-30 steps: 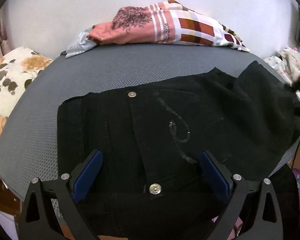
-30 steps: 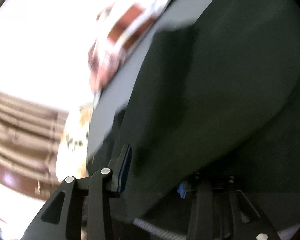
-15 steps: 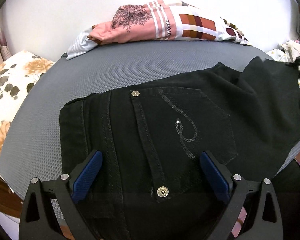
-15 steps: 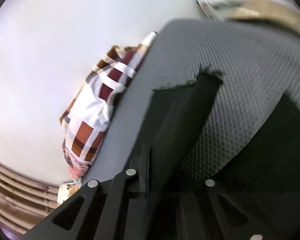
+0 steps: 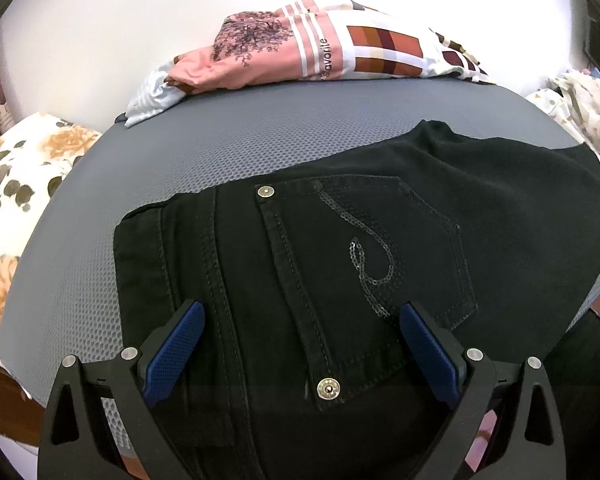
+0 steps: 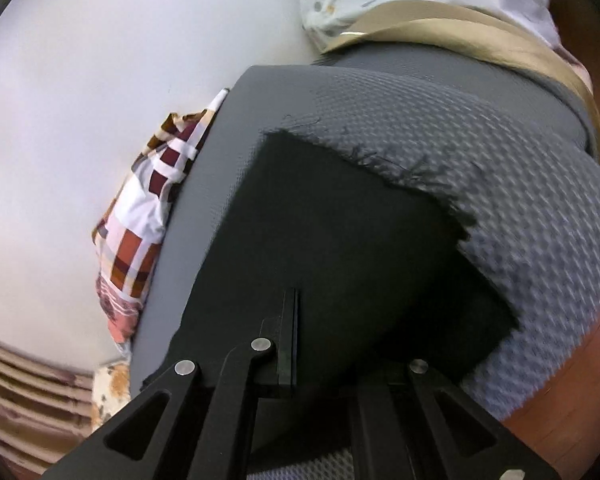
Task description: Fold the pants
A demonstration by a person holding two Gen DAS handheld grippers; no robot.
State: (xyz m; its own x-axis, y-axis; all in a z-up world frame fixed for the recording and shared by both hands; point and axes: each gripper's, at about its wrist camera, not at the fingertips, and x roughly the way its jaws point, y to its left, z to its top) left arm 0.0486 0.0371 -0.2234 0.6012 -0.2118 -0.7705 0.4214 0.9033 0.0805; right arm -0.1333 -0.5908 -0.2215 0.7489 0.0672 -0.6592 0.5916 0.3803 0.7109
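Pants (image 6: 340, 248) leg now drawn flat by clamped right tongs (image 6: 296, 344).

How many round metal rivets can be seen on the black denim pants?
2. One round metal rivet sits at the pocket's far corner on the black denim pants; the other lies near the camera. Others may be hidden.

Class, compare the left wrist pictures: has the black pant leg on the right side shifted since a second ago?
Yes. The pant leg, earlier raised at the right edge, now lies lower and flatter on the grey mat, still short of the patterned cloth behind.
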